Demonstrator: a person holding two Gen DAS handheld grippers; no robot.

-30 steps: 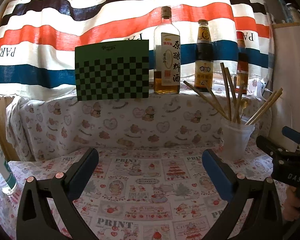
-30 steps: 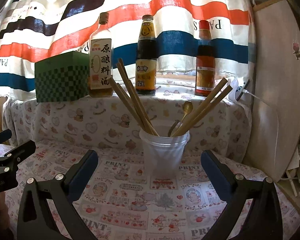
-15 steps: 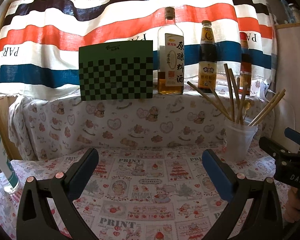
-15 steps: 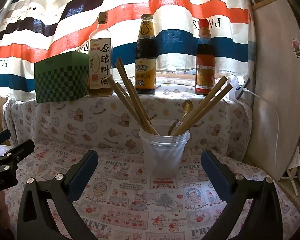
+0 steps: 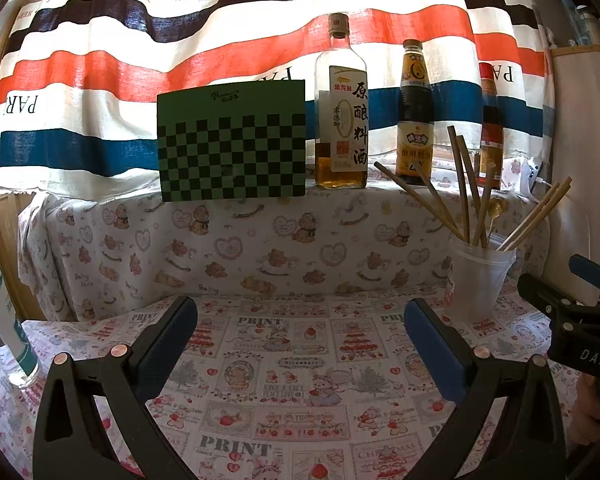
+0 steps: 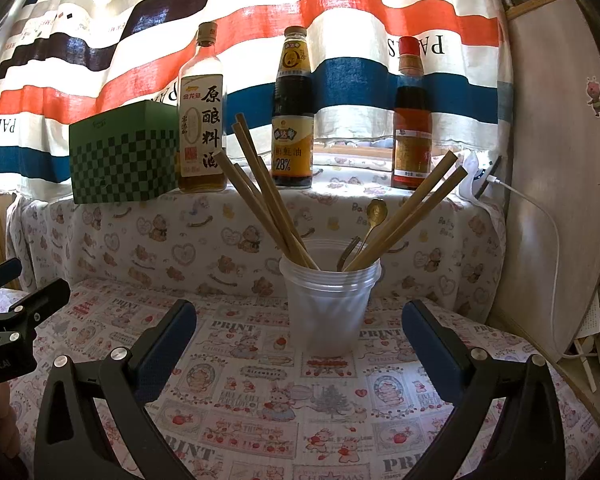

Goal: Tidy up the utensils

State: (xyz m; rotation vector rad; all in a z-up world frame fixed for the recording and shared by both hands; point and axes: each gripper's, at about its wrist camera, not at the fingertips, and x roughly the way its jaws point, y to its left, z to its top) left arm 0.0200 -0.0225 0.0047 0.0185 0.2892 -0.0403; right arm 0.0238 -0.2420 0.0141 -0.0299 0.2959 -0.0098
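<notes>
A clear plastic cup (image 6: 327, 312) stands on the printed tablecloth, holding several wooden chopsticks (image 6: 266, 200), a gold spoon (image 6: 374, 216) and a fork (image 6: 347, 254). My right gripper (image 6: 298, 334) is open just in front of the cup with nothing between its fingers. In the left wrist view the same cup (image 5: 478, 280) sits at the right, and my left gripper (image 5: 300, 334) is open over bare cloth, well left of it. Each gripper shows at the edge of the other's view.
A raised ledge behind carries a green checkered box (image 5: 232, 140), a rice wine bottle (image 5: 342, 120), a dark sauce bottle (image 5: 415, 120) and a red-capped bottle (image 6: 411, 120). A clear bottle (image 5: 8, 332) stands far left. A white board (image 6: 556, 160) and cable lie at the right.
Both grippers have drawn back slightly; in the left wrist view the scene has shifted right and down a little. Nothing was taken hold of or let go.
</notes>
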